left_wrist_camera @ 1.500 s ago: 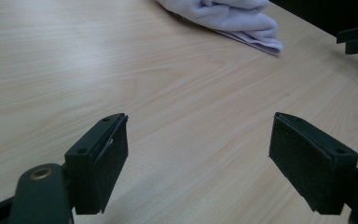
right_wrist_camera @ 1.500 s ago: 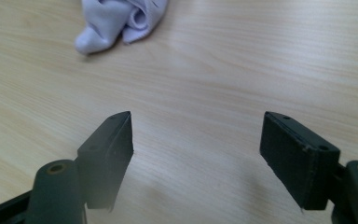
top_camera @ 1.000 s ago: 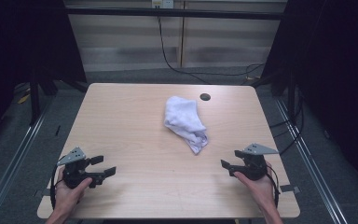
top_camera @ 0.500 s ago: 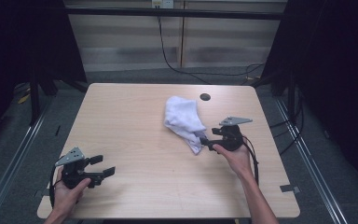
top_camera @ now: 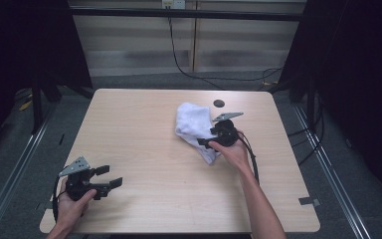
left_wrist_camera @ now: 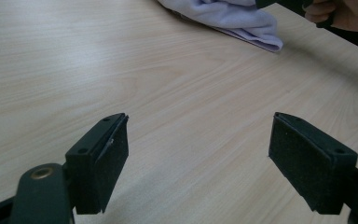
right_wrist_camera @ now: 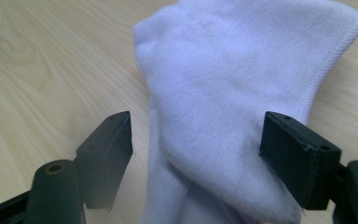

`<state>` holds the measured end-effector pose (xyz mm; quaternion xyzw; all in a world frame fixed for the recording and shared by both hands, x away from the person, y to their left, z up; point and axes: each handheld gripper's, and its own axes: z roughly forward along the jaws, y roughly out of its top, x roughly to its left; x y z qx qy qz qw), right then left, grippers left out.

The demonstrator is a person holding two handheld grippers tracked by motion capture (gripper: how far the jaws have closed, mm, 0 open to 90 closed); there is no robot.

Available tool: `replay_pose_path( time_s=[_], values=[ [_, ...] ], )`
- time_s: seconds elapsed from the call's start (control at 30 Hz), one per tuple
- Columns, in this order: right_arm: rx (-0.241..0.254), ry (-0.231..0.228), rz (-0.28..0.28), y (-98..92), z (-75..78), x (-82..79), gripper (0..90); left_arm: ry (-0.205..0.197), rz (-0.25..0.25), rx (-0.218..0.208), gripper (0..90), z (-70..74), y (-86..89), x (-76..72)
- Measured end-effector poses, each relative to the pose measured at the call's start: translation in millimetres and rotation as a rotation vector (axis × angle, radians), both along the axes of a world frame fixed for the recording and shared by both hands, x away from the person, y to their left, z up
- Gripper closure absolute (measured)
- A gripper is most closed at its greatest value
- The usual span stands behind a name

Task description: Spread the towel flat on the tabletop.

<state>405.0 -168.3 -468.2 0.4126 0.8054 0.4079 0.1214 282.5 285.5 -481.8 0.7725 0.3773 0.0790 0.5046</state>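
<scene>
A crumpled white cloth (top_camera: 193, 123) lies on the wooden table (top_camera: 144, 129), right of centre. My right gripper (top_camera: 208, 137) is at the cloth's right edge, open, jaws pointing left. In the right gripper view the cloth (right_wrist_camera: 233, 93) lies between the spread jaws of the right gripper (right_wrist_camera: 196, 154), with neither pad pressing on it. My left gripper (top_camera: 108, 176) rests near the front left corner, open and holding nothing. In the left gripper view the left gripper (left_wrist_camera: 198, 158) stands over bare wood, with the cloth (left_wrist_camera: 233, 18) far off and the other hand (left_wrist_camera: 335, 11) beside it.
A small black disc (top_camera: 219, 103) lies on the table behind the cloth. A strip of grey tape (top_camera: 309, 201) sits at the front right corner. Black cables (top_camera: 248, 149) trail from the right gripper along the forearm. Dark frame posts flank the table.
The right gripper has moved from the front right of the table forward and left to the cloth, its open jaws now around the cloth's edge. The left gripper has stayed put.
</scene>
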Motion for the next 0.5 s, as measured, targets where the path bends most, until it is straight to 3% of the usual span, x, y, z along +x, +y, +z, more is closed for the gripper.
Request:
replay_pose_path(
  time_s=[0.1, 0.2, 0.27, 0.4, 0.5],
  values=[
    [-0.002, 0.013, -0.007, 1.7, -4.8, 8.0, 29.7, 0.004, 0.003, -0.001, 19.7, -1.0, -0.2, 1.4],
    [-0.005, 0.021, -0.017, 1.7, -11.7, 14.4, 45.8, 0.005, 0.001, -0.001, 19.8, -1.5, 0.0, 2.5],
    [0.0, 0.021, -0.015, 1.2, -13.1, 15.3, 49.5, 0.008, 0.004, 0.0, 19.7, -2.0, 0.5, 3.1],
    [0.008, 0.023, -0.039, -1.3, -14.1, 15.8, 69.8, 0.012, 0.007, -0.003, 20.0, -2.1, 0.8, 3.0],
    [0.024, 0.021, -0.028, -0.9, -9.7, 12.0, 76.3, 0.009, 0.002, -0.003, 20.1, -1.8, -0.1, 3.5]
  ],
)
